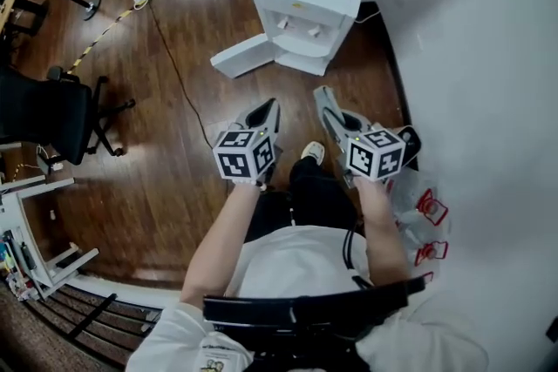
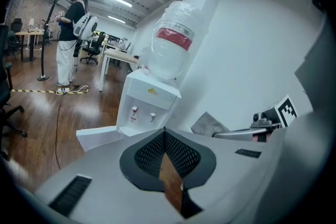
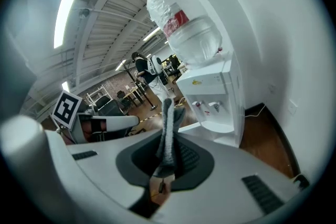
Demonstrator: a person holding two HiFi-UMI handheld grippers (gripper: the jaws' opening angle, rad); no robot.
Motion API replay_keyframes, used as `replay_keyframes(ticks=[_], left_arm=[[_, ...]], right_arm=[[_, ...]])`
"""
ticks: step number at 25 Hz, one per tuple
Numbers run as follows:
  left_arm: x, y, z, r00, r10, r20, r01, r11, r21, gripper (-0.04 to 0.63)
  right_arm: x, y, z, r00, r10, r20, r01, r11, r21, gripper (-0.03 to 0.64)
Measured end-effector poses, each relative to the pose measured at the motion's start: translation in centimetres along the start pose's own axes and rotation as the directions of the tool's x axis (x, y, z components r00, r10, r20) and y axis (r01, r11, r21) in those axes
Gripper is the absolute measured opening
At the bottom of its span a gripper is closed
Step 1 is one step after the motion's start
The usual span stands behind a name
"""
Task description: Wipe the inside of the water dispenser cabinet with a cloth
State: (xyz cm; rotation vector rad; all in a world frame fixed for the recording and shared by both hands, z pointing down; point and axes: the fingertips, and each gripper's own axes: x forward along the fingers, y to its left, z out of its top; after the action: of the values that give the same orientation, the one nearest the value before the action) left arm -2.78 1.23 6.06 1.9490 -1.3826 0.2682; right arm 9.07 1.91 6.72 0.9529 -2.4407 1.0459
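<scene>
Dark wooden flooring (image 1: pixel 174 179) is spread beneath both grippers. Nearest, the left gripper (image 1: pixel 271 105) is held with its jaws closed together on nothing. Just to its right, a grey cloth (image 3: pixel 168 131) is clamped upright in the right gripper (image 1: pixel 322 91). Farther off, the water dispenser (image 1: pixel 302 9) is set against the white wall (image 1: pixel 488 57), its cabinet door (image 1: pixel 237 57) swung open leftward.

The shell of the left gripper (image 2: pixel 164 131) is seen as smooth, matt grey plastic, and its pads (image 2: pixel 149 152) are faced in black with a fine meshed texture. A grey cloth (image 3: pixel 167 123) of soft, napped weave is pinched in the right gripper (image 1: pixel 323 93). Ahead of both grippers, the water dispenser (image 1: pixel 301 9) is cased in smooth white plastic, and its bottle (image 3: pixel 184 18) is wrapped in crinkled clear film. Beneath them, the floor (image 1: pixel 174 144) is laid in dark, glossy wood boards.
</scene>
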Motion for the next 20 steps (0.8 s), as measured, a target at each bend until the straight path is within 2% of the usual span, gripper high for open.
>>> replay_keyframes(ticks=[5, 10, 15, 20], left_arm=[[3.2, 1.8, 0.6, 1.000, -0.026, -0.015, 0.026, 1.000, 0.013, -0.012], [4.9, 5.8, -0.3, 0.997, -0.055, -0.053, 0.056, 0.998, 0.016, -0.012], [7.3, 11.5, -2.2, 0.991, -0.080, -0.104, 0.085, 0.996, 0.040, -0.012], [12.0, 18.9, -6.1, 0.990, -0.083, -0.118, 0.090, 0.995, 0.054, -0.012]], right_arm=[[4.0, -1.0, -0.5, 0.999, 0.012, -0.035, -0.012, 1.000, -0.004, 0.028], [7.6, -1.0, -1.5, 0.998, -0.038, -0.043, 0.039, 0.999, 0.007, 0.028], [12.5, -2.2, -3.6, 0.995, -0.097, -0.033, 0.098, 0.994, 0.037, 0.028], [19.9, -5.4, -7.8, 0.993, -0.118, -0.027, 0.118, 0.993, 0.020, 0.028]])
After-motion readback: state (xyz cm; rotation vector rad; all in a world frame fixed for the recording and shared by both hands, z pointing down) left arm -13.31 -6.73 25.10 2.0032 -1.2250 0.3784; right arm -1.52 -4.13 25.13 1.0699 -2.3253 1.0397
